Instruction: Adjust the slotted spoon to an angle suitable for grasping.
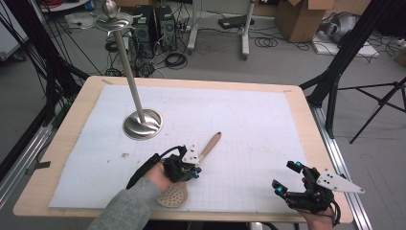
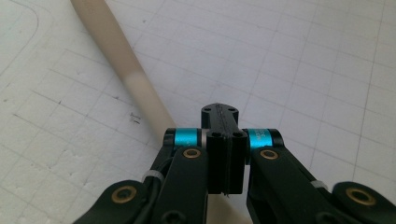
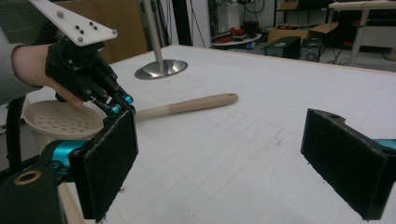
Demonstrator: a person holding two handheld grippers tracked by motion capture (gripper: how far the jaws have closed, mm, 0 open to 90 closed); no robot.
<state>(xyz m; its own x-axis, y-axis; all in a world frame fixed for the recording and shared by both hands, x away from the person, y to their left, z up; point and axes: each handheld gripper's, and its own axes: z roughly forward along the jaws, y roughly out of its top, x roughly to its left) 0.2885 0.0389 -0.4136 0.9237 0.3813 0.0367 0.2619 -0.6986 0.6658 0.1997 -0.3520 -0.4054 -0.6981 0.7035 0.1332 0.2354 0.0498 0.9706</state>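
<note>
low in the middle of the high view, my left gripper (image 1: 194,171) sits with its jaws pressed fully together on the wooden skimmer (image 1: 191,175), across the handle where it nears the perforated bowl. i can't tell for sure whether the handle is pinched or just under the pads. my right gripper (image 1: 287,178) waits at lower right, jaws wide and empty. i judge the spoon light, stiff and smooth; taking it mid-handle, nearer the bowl, should balance it best.
</note>
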